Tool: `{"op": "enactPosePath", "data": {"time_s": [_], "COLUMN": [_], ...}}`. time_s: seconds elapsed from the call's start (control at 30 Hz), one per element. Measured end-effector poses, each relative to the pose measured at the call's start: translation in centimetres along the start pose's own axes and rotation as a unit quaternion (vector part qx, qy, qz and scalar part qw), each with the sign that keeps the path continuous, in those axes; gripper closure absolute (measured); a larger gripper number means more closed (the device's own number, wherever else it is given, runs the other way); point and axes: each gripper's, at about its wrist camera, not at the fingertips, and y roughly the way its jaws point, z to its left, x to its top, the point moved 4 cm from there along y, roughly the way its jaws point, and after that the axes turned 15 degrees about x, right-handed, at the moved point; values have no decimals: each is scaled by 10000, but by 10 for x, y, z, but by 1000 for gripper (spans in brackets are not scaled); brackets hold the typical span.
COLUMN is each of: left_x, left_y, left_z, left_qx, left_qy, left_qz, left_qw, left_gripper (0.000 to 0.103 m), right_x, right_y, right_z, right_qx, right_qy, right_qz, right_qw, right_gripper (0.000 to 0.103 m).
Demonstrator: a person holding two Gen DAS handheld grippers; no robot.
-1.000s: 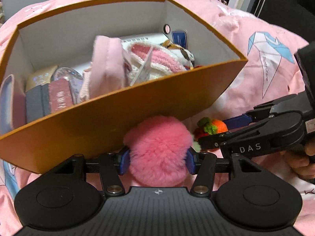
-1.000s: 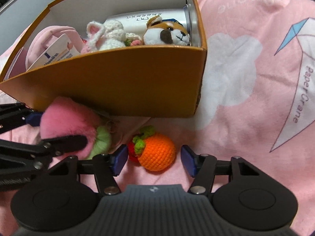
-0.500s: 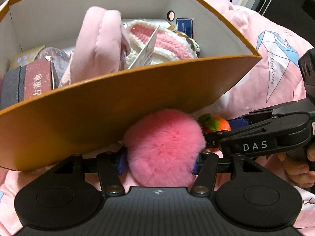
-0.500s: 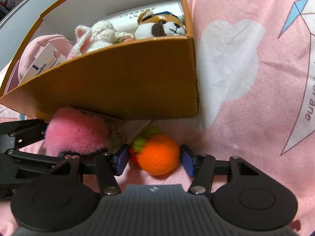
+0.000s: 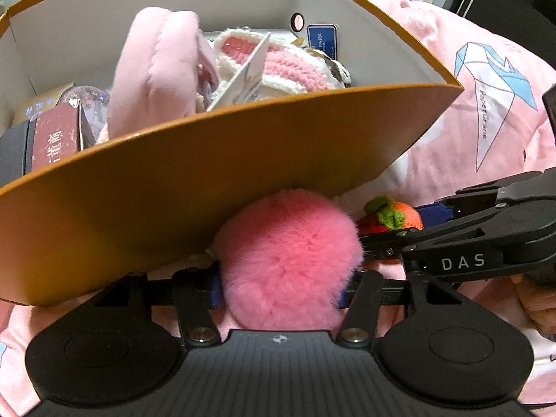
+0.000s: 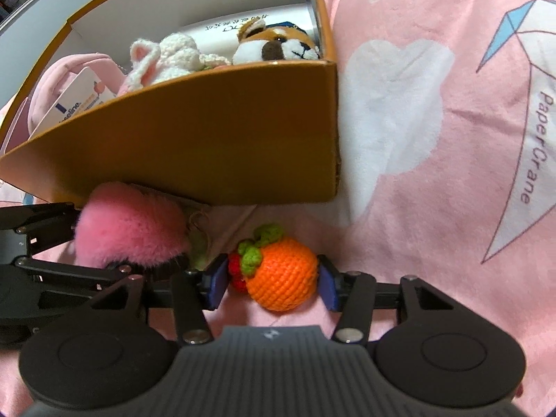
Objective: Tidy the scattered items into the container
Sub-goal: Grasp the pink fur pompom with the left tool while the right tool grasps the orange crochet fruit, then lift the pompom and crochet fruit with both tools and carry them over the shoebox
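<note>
My left gripper (image 5: 279, 286) is shut on a fluffy pink pompom (image 5: 288, 257), held just in front of the orange cardboard box (image 5: 215, 187); the pompom also shows in the right wrist view (image 6: 128, 229). My right gripper (image 6: 272, 283) is shut on a crocheted orange fruit (image 6: 283, 278) with green leaves and a red bit, low over the pink bedding. The fruit also shows in the left wrist view (image 5: 396, 213). The box (image 6: 208, 153) holds a pink plush (image 5: 156, 69), a crocheted bunny (image 6: 166, 59), a dog plush (image 6: 278, 43) and small boxes.
Pink bedding (image 6: 434, 139) with white cloud and paper-crane prints lies under everything. The two grippers are close side by side at the box's near wall. A dark red small box (image 5: 55, 139) stands at the box's left end.
Both grippers have risen and moved closer to the box. The right gripper's fingers closed onto the orange fruit. The left gripper kept hold of the pompom.
</note>
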Motion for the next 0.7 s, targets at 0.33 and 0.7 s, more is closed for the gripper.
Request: {"op": "enactPosePath", "data": {"time_s": [0.33, 0.7], "left_x": [-8, -7], "left_y": [-14, -46], "left_z": [-4, 10], "left_qx": [25, -6], "left_qy": [126, -4], "left_qz": [-179, -545], "left_qw": [9998, 9985], "left_gripper": [60, 61], "right_x": [-5, -2], "right_y": [-9, -26], "right_z": [11, 33], "right_qx": [-242, -339], "right_qy": [-197, -491], "right_qz": [-174, -596], "right_qw": [9994, 9964], "right_gripper": [48, 48]}}
